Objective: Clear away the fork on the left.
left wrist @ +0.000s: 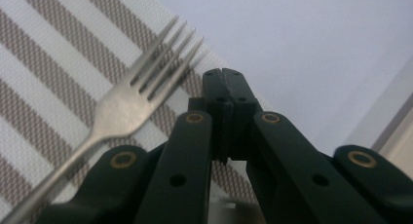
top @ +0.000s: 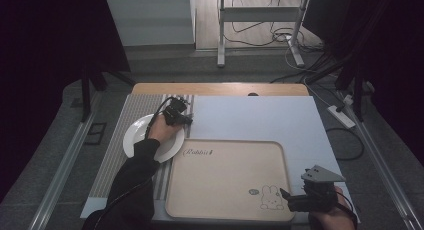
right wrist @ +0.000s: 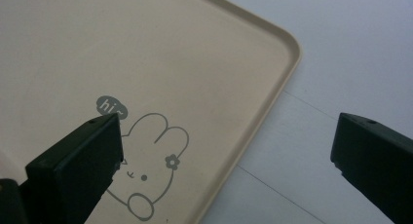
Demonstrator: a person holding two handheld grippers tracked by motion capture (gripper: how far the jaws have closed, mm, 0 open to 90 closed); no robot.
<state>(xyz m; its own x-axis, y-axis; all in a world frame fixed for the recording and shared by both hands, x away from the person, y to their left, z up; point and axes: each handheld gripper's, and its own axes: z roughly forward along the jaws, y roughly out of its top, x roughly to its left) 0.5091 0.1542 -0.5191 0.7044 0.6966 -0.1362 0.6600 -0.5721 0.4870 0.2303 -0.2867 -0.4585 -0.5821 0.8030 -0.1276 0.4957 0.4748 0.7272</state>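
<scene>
Two containers sit on the table: a white plate [top: 131, 135] under the left hand and a beige tray [top: 225, 177] marked "Rabbit" and "hi~". Left gripper [left wrist: 225, 80], jaws pressed together, grips nothing beside a fork [left wrist: 122, 107] lying on the striped mat [left wrist: 29, 53]; right gripper [right wrist: 226, 151] gapes over the tray's corner.

Bare tray [top: 225, 185] floor; plate [top: 134, 132] beside its left rim.

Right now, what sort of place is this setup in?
Probably a recording studio or lab staged as a dining table: a tray with a rabbit print, a white plate and a fork on a striped mat, with dark curtains and loose floor cables behind.
</scene>
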